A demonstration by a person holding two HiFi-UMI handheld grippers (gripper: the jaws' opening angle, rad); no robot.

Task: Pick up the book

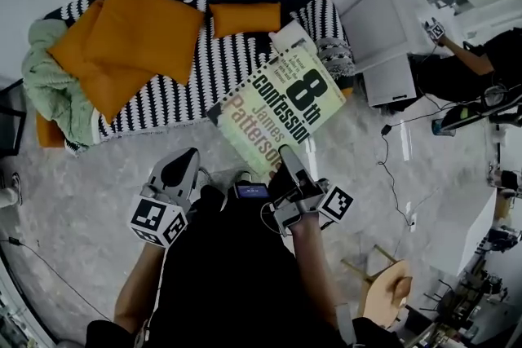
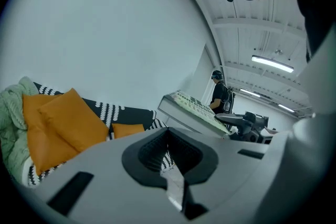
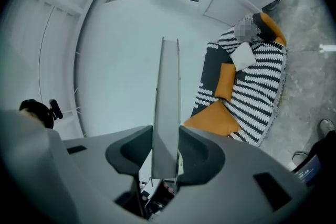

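The book (image 1: pixel 281 106), a large pale green paperback with big black title print, hangs tilted in the air in front of the sofa. My right gripper (image 1: pixel 289 155) is shut on its lower edge. In the right gripper view the book (image 3: pixel 168 92) shows edge-on, with the right gripper (image 3: pixel 165 152) pressing on both of its faces. My left gripper (image 1: pixel 181 167) floats lower left of the book, apart from it, jaws together and holding nothing. From the left gripper (image 2: pixel 169 157) the book (image 2: pixel 197 110) appears as a slanted slab ahead.
A black-and-white striped sofa (image 1: pixel 204 53) stands behind the book, carrying orange cushions (image 1: pixel 139 33) and a green blanket (image 1: pixel 49 85). A white cabinet (image 1: pixel 383 45) and a person (image 1: pixel 465 65) are at the right. A cable (image 1: pixel 391 167) lies on the floor, and a wooden stool (image 1: pixel 387 289) stands at lower right.
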